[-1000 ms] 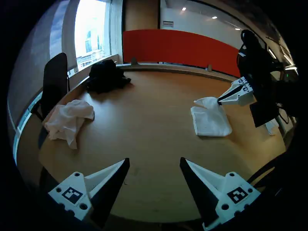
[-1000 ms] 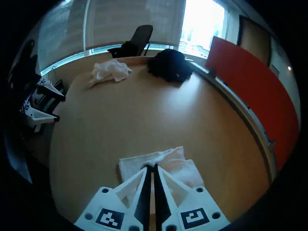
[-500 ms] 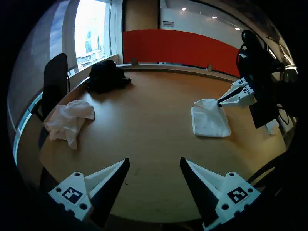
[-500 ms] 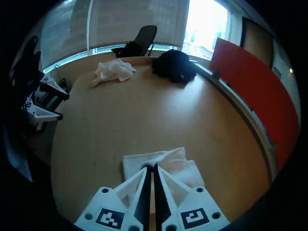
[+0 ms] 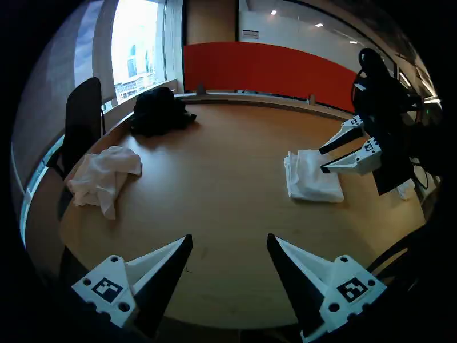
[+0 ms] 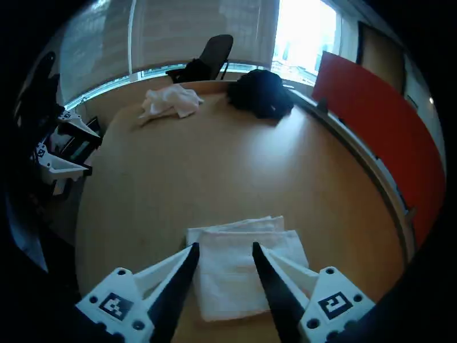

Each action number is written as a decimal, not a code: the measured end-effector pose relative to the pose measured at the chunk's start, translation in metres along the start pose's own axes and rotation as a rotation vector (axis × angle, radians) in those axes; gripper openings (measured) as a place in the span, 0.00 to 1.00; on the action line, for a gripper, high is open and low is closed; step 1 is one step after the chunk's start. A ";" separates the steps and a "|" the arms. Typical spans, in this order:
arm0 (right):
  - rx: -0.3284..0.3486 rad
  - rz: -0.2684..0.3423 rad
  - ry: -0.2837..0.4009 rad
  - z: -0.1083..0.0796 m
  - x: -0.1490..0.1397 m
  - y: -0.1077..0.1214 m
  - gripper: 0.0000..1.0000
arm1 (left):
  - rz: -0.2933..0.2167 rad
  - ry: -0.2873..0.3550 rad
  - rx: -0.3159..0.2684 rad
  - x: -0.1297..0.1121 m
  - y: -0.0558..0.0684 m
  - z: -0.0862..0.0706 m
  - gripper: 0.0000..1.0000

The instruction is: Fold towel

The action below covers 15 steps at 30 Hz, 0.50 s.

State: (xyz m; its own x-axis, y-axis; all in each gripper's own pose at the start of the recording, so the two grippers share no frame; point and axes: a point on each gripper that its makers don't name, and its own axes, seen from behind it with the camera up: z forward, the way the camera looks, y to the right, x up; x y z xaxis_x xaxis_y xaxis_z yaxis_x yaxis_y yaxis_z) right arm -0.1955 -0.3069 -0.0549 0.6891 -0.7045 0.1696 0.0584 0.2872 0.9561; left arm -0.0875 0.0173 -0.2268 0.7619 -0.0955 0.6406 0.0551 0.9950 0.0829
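Observation:
A folded white towel (image 6: 244, 260) lies flat on the round wooden table (image 6: 217, 166); in the left gripper view the folded towel (image 5: 311, 176) sits at the right side of the table. My right gripper (image 6: 224, 250) is open just above the towel's near part, touching nothing; it appears as the right gripper (image 5: 321, 161) beside the towel. A second white towel (image 5: 101, 176) lies crumpled at the table's left, also seen as the crumpled towel (image 6: 170, 101) far across. My left gripper (image 5: 229, 243) is open over bare table at the near edge, visible as the left gripper (image 6: 83, 151).
A black bag (image 5: 158, 111) rests at the table's far side near the window. A dark office chair (image 5: 81, 121) stands beside the crumpled towel. A red partition (image 5: 268, 67) runs behind the table. The person's dark sleeve (image 5: 384, 108) holds the right gripper.
The right gripper has opened and let go of the towel's raised corner, which now lies flat on the folded stack. The left gripper has stayed in place.

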 end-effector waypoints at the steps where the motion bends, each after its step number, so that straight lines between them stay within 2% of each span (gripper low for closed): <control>1: -0.003 0.005 -0.001 -0.001 -0.001 0.000 0.72 | 0.000 0.000 0.000 0.000 0.000 0.000 0.97; 15: -0.039 0.084 -0.038 -0.012 -0.038 -0.007 0.73 | 0.003 0.002 -0.006 0.002 0.002 0.002 0.97</control>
State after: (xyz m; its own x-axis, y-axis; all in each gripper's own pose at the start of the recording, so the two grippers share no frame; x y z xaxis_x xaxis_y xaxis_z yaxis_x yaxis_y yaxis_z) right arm -0.2136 -0.2740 -0.0712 0.6651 -0.7006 0.2583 0.0299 0.3706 0.9283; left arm -0.0870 0.0187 -0.2235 0.7636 -0.0921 0.6391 0.0561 0.9955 0.0764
